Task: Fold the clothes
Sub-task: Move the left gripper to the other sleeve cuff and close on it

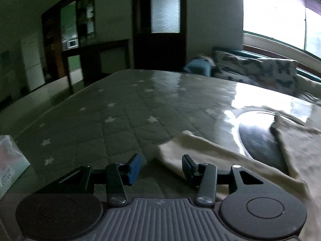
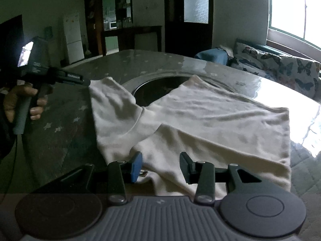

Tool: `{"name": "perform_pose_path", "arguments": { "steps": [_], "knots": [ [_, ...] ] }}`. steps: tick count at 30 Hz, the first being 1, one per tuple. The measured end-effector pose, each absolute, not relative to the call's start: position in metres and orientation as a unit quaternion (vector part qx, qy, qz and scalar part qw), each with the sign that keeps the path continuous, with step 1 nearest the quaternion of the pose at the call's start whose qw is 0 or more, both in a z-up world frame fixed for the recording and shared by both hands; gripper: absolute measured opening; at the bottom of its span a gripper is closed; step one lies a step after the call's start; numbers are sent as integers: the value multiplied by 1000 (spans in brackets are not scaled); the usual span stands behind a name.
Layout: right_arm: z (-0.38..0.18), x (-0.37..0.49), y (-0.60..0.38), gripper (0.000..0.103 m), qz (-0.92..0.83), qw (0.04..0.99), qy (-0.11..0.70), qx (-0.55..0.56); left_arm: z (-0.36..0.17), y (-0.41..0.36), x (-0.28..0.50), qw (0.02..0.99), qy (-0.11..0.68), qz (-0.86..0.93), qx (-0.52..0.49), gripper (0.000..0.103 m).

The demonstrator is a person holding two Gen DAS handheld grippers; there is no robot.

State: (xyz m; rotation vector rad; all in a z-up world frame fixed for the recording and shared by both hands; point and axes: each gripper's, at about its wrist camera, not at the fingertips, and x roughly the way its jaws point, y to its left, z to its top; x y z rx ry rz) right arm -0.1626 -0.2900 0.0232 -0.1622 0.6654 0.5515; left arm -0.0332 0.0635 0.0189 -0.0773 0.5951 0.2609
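A cream garment [image 2: 210, 120] lies spread on the table, partly over a dark round inset [image 2: 160, 90]. My right gripper [image 2: 160, 164] is open, its jaws just above the garment's near edge with nothing between them. My left gripper [image 1: 161, 166] is open at the tip of the garment's left sleeve [image 1: 180, 148]; its right finger [image 1: 188, 168] lies over the cloth. In the right wrist view the left gripper [image 2: 86, 82] shows at the left, held in a hand, its tip at the sleeve's far corner [image 2: 104, 84].
The table wears a grey quilted cover with white stars [image 1: 112, 120]. A tissue pack [image 1: 10, 160] sits at its left edge. Butterfly-print cushions [image 2: 280, 68] and a blue item [image 2: 212, 56] lie beyond the far edge. A bright window [image 2: 297, 6] glares on the table's right side.
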Motion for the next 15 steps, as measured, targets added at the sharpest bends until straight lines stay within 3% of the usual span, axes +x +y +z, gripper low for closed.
{"name": "perform_pose_path", "arguments": {
  "steps": [6,11,15],
  "knots": [
    [30,-166,-297,42,260,910,317,-69,12,74,-14,940,310,132,-57,46],
    [28,-169,-302,42,255,911,319,-62,10,76,-15,939,314,125,-68,19],
    [26,-170,-308,42,249,912,322,-57,14,76,-18,940,312,118,-77,11]
  ]
}}
